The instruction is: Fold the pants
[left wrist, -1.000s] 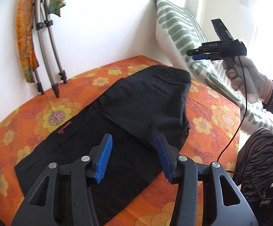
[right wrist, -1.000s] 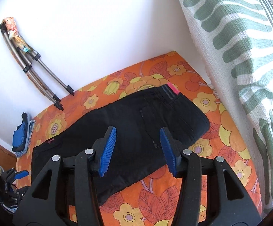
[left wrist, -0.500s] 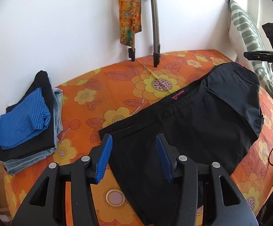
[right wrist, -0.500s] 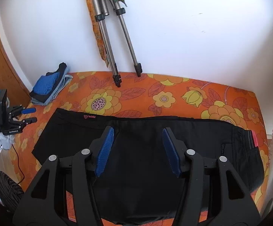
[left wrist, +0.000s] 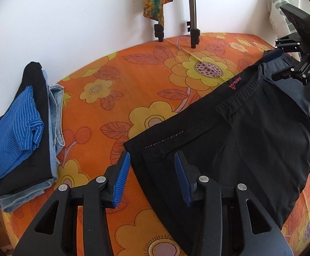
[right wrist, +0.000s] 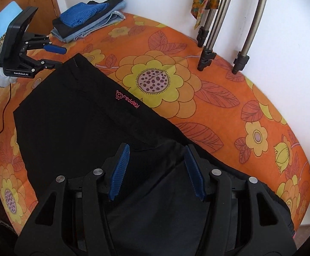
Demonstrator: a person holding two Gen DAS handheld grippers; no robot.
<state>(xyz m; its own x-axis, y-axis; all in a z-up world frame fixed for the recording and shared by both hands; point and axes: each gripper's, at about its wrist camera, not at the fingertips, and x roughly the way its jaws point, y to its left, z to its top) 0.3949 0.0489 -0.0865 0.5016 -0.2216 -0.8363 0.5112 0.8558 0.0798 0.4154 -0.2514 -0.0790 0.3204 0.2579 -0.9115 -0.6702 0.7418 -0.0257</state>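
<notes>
Lying flat on the orange flower-print bedcover (left wrist: 146, 70), the black fabric pants w/ small pink logo (left wrist: 251, 132) are already doubled leg-on-leg, running diagonally across the bed. Left gripper (left wrist: 152, 179) hovers over the hem end, blue ribbed pads spread apart, nothing btwn them; the hem corner sits right below the gap. Right gripper (right wrist: 158, 170) is over the waist/seat end, jaws likewise wide apart & empty.

Handling, as a judgement: light, soft, limp cloth, no stiffness, so it'll sag & drape when lifted and prob. slide a bit on the cover. Not fragile. Thin doubled layers mean the pads need to bite both layers or the stack shears apart. Best holds look like the hem edge w/ visible white stitching on the left side, and the thicker waistband region on the right. Lift both ends level to avoid skewing.

Views differ: left wrist cam shows the hem stitching, the folded stack of blue striped, black & light denim clothes (left wrist: 20, 132) up close at bed's edge, plus the other tool at far right over the waist. Right wrist cam shows the logo readable, the grey metal tripod legs (right wrist: 206, 42) against the white wall, the gloved hand on the left tool, and a cable; hem stitching not visible there.
</notes>
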